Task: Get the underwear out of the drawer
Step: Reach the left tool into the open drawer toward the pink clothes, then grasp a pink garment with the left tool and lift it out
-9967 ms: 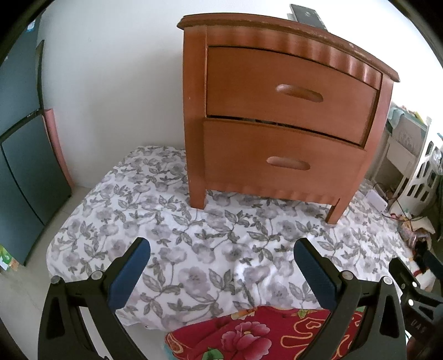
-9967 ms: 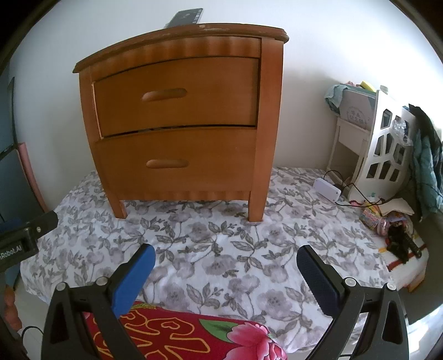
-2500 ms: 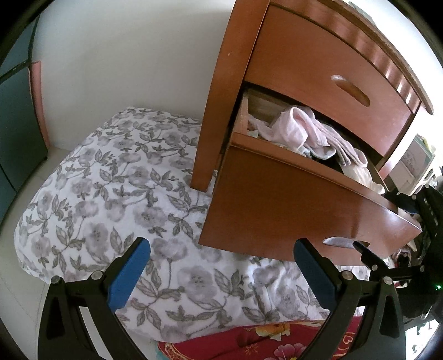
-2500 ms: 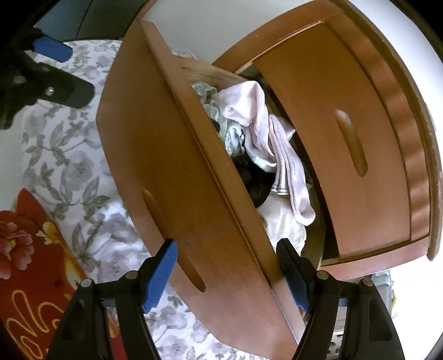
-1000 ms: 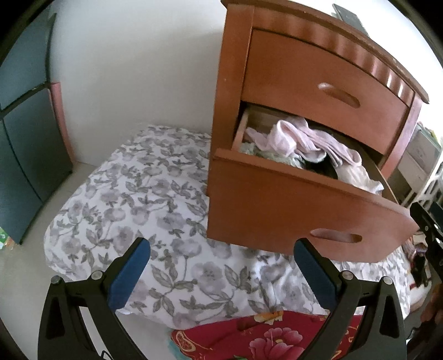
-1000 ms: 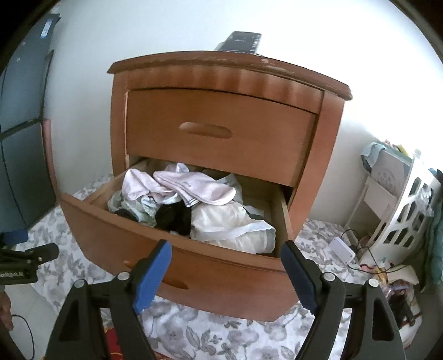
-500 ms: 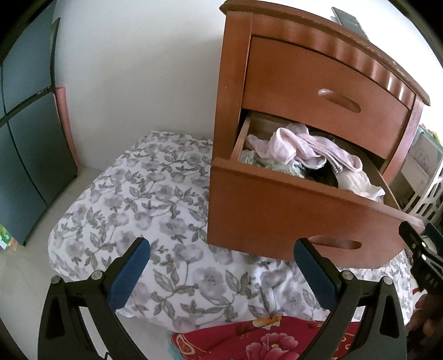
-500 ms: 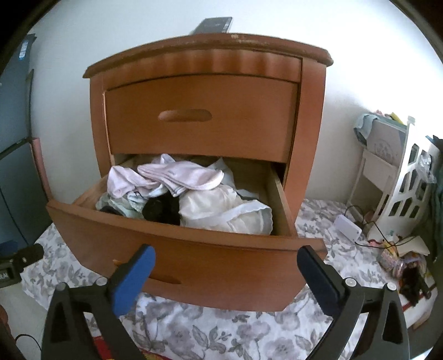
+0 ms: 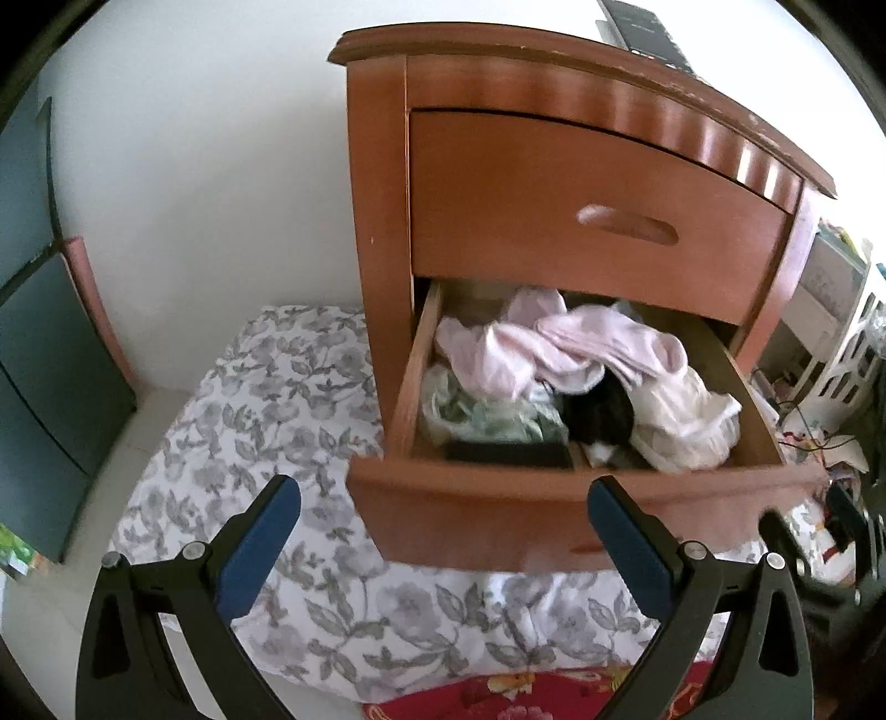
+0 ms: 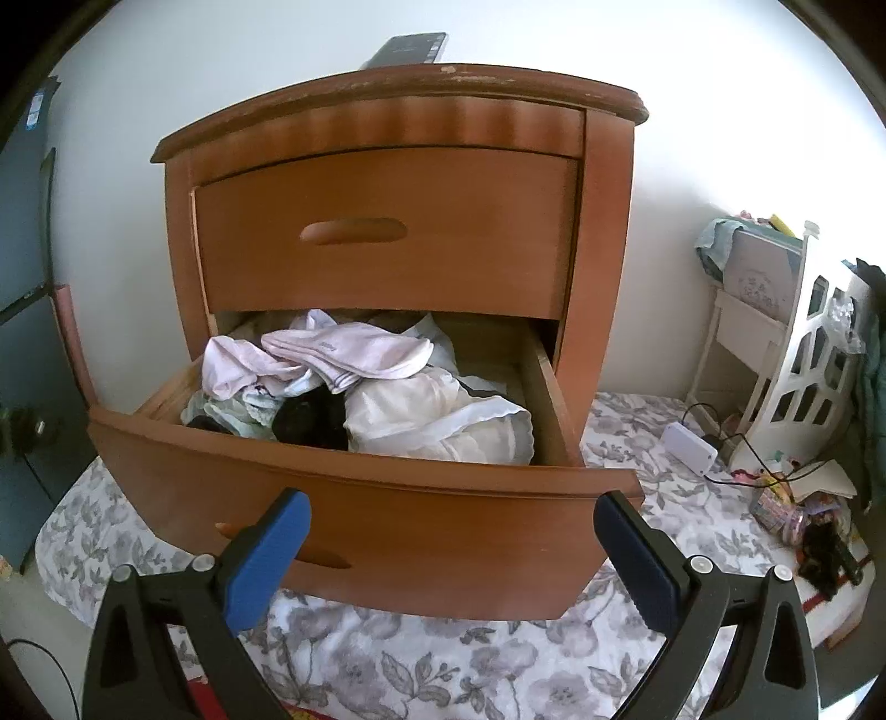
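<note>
A brown wooden nightstand (image 9: 554, 127) (image 10: 387, 122) stands on a floral sheet. Its lower drawer (image 9: 498, 515) (image 10: 415, 531) is pulled out and holds a heap of underwear: pale pink pieces (image 9: 554, 349) (image 10: 343, 349) on top, a white one (image 9: 686, 421) (image 10: 443, 415) at the right, a black one (image 9: 603, 410) (image 10: 310, 415) in the middle, a greenish one (image 9: 476, 410) at the left. My left gripper (image 9: 443, 526) is open in front of the drawer's front panel, holding nothing. My right gripper (image 10: 451, 531) is open too, wide, just before the panel and off the handle slot (image 10: 310, 554).
A floral sheet (image 9: 266, 415) (image 10: 637, 459) covers the floor around the nightstand, with a red flowered cloth (image 9: 526, 692) at the near edge. A dark remote (image 10: 410, 50) lies on the top. White shelving (image 10: 797, 360), cables and clutter fill the right; a dark panel (image 9: 33, 332) stands left.
The right gripper's jaws have spread wide in front of the open drawer. The left gripper has risen and come closer, so it now looks down into the drawer.
</note>
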Motion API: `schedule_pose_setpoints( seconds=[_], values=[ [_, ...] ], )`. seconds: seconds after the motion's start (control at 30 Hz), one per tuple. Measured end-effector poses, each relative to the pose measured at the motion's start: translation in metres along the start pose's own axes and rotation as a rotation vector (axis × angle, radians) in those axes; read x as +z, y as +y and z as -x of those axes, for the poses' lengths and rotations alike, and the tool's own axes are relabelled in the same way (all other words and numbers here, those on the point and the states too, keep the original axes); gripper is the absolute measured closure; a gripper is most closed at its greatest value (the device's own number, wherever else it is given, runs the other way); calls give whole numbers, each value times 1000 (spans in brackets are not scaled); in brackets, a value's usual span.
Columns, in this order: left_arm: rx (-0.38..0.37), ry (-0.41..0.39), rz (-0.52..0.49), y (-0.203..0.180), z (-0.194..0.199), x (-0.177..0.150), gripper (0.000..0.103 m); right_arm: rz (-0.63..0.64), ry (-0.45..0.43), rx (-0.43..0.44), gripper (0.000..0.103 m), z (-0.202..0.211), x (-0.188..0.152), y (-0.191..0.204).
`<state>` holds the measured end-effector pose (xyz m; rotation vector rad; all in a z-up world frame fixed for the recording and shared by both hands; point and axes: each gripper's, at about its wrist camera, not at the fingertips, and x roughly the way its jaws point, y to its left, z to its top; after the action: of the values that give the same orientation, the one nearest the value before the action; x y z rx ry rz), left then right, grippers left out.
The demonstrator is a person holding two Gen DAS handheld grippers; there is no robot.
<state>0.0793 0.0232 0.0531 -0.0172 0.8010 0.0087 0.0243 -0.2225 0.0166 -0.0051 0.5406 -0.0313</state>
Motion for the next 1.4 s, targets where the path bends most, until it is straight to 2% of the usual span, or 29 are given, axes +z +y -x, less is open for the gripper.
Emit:
schedule_pose_setpoints(
  seconds=[0.1, 0.27, 0.4, 0.5, 0.73, 0.87, 0.9, 0.97, 1.1, 1.13, 1.17, 1.3, 1.37, 1.4],
  values=[
    [-13, 20, -1, -2, -10, 23, 0, -22, -2, -9, 0, 1, -1, -4],
    [-86, 155, 104, 3, -51, 61, 0, -50, -3, -7, 0, 1, -2, -10],
    [-104, 228, 202, 6, -79, 76, 0, -52, 1, -9, 0, 0, -2, -10],
    [-128, 275, 214, -2, -98, 82, 0, -51, 9, -10, 0, -1, -2, -10],
    [-96, 278, 214, -11, -130, 94, 2, -56, 18, -6, 0, -3, -3, -11],
    [-80, 313, 236, -13, -148, 94, 3, -52, 25, -4, 0, -4, -3, -11],
    [-79, 320, 239, -14, -152, 94, 5, -51, 26, -3, 0, -4, -3, -10],
    [-89, 339, 239, -16, -160, 91, 19, -51, 29, -1, 0, -5, -3, -10],
    [-117, 368, 258, -20, -169, 83, 38, -52, 35, 2, 0, -7, -3, -10],
    [-129, 371, 263, -20, -170, 82, 47, -52, 36, 2, 0, -7, -3, -10],
    [-144, 372, 267, -21, -171, 80, 54, -52, 35, 2, 0, -7, -3, -10],
    [-151, 356, 252, -25, -169, 80, 70, -52, 36, 1, 0, -7, -3, -10],
    [-163, 342, 252, -26, -166, 80, 82, -52, 36, 2, 0, -7, -3, -10],
    [-166, 335, 254, -26, -164, 80, 85, -52, 37, 2, 0, -8, -3, -10]
  ],
)
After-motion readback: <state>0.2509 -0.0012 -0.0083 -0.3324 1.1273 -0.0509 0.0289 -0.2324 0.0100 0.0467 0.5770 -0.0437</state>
